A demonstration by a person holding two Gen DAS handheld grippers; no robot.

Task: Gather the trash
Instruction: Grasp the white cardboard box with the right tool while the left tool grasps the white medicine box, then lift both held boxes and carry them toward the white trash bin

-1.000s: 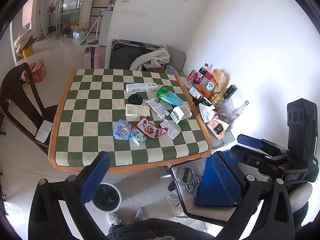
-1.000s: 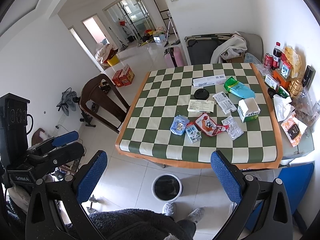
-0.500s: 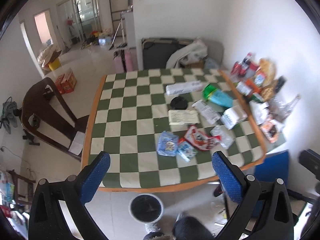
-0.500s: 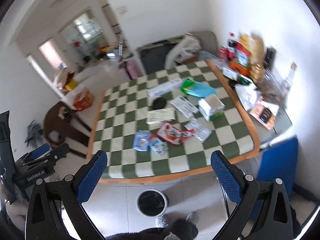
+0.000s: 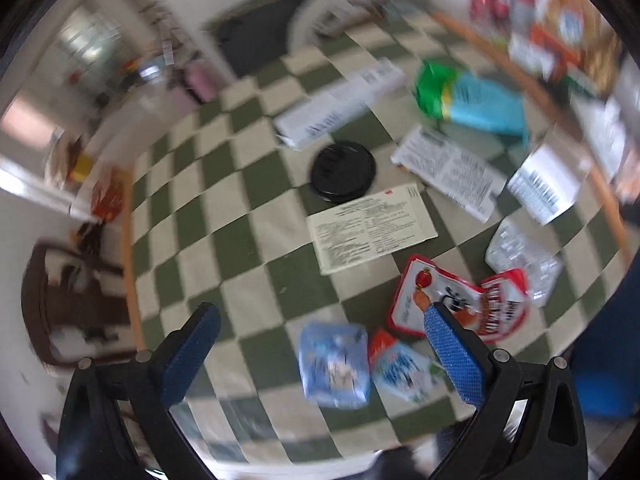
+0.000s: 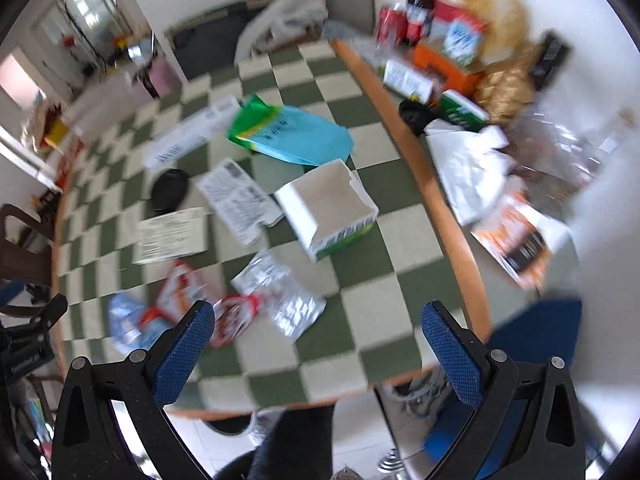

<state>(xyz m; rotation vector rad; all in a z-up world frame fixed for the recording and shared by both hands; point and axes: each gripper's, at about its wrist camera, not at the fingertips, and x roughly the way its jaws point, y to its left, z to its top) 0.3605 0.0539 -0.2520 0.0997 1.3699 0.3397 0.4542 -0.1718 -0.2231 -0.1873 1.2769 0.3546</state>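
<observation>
Trash lies scattered on a green-and-white checkered table (image 5: 256,240). In the left wrist view my left gripper (image 5: 320,356) is open and empty above the near edge, over a pale blue wrapper (image 5: 334,364) and a small milk carton (image 5: 402,368), with a red-and-white wrapper (image 5: 456,304) by its right finger. A paper leaflet (image 5: 370,228) and a black lid (image 5: 343,171) lie beyond. In the right wrist view my right gripper (image 6: 318,350) is open and empty over the table's near right part, near a clear plastic wrapper (image 6: 280,296) and a torn white box (image 6: 328,208).
A green-and-blue bag (image 6: 288,134), a long white box (image 5: 340,104) and a flat printed packet (image 6: 238,200) lie further back. Bottles, cans and food packs (image 6: 452,52) crowd a side surface right of the table. A dark wooden chair (image 5: 60,304) stands at the left.
Both grippers have moved forward and down toward the table, so the trash looks much larger. Both views are motion-blurred. The bin on the floor has left both views.
</observation>
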